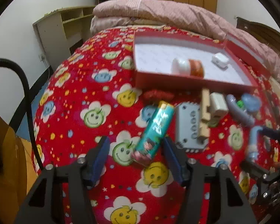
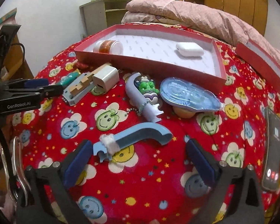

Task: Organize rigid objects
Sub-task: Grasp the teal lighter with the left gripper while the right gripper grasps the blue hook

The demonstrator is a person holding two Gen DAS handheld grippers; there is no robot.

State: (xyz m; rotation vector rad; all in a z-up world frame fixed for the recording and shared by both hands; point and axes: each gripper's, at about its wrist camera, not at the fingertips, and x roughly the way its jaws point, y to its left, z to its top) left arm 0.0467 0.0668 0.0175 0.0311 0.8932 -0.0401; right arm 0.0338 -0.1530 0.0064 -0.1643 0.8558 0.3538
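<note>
A red box [image 1: 177, 78] [image 2: 158, 63] with a white floor lies on the smiley-print cloth and holds a pill bottle [image 1: 188, 67] [image 2: 108, 46] and a white earbud case [image 1: 220, 60] [image 2: 189, 49]. My left gripper [image 1: 135, 149] is open, its blue pads either side of the near end of a teal packet [image 1: 155, 130]. My right gripper [image 2: 138, 151] is open around a curved blue plastic piece [image 2: 136, 136], not touching it. In front of the box lie a grey block [image 1: 188, 127], a wooden piece [image 1: 204, 112], a white charger [image 2: 105, 79], a toy capsule [image 2: 143, 95] and a blue oval case [image 2: 188, 95].
A black phone [image 2: 273, 149] lies at the right edge of the cloth. The box lid [image 2: 261, 63] lies right of the box. A folded pink quilt [image 1: 168, 13] is behind it. A small red item [image 1: 157, 94] lies by the box front. A shelf unit [image 1: 61, 29] stands at the left wall.
</note>
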